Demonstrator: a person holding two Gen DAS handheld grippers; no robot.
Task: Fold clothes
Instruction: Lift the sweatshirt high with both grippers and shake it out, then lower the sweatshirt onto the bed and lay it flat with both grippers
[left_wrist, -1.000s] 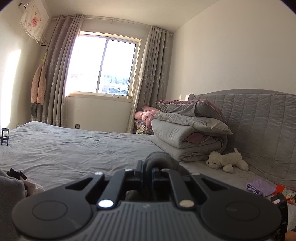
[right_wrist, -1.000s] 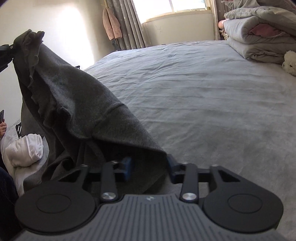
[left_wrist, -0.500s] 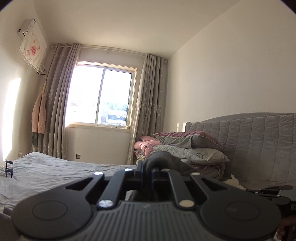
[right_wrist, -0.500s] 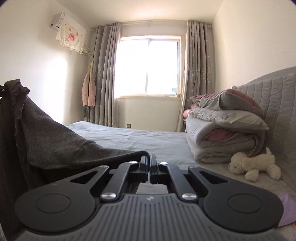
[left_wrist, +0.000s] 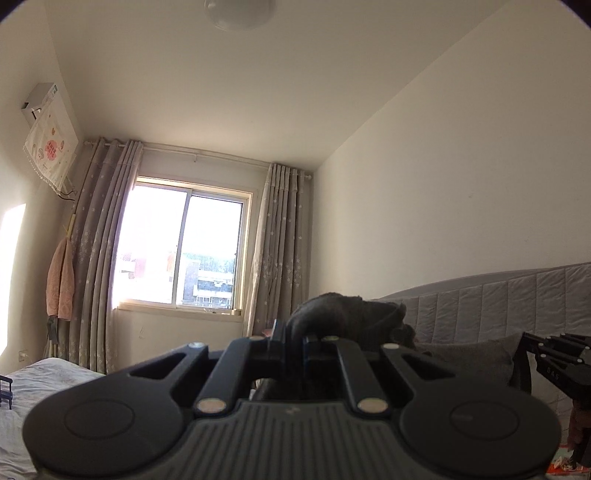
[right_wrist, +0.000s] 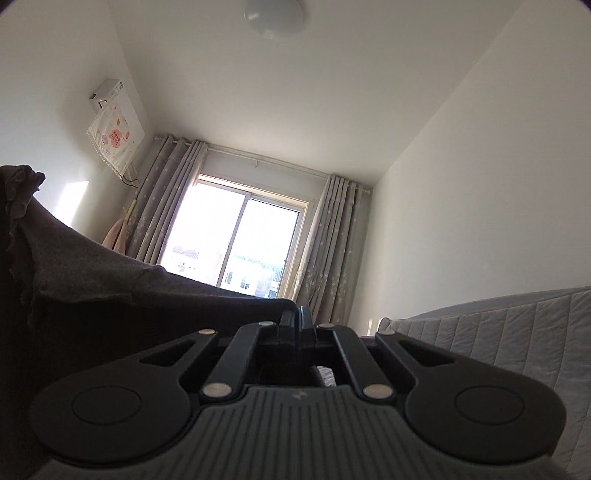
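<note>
The left gripper (left_wrist: 293, 338) is seen clamped on a bunched corner of a dark grey garment (left_wrist: 347, 317), and the right gripper (right_wrist: 298, 321) is pinched tight on another edge of it. The cloth is stretched between them, held up in the air; its lower part is hidden behind the gripper bodies and cut off at the frame edges. A ruffled hem is made out at the far left of the right wrist view. Behind it are seen a padded headboard (right_wrist: 509, 332), a window (left_wrist: 181, 254), curtains (left_wrist: 279, 251) and a ceiling lamp (right_wrist: 275, 16).
</note>
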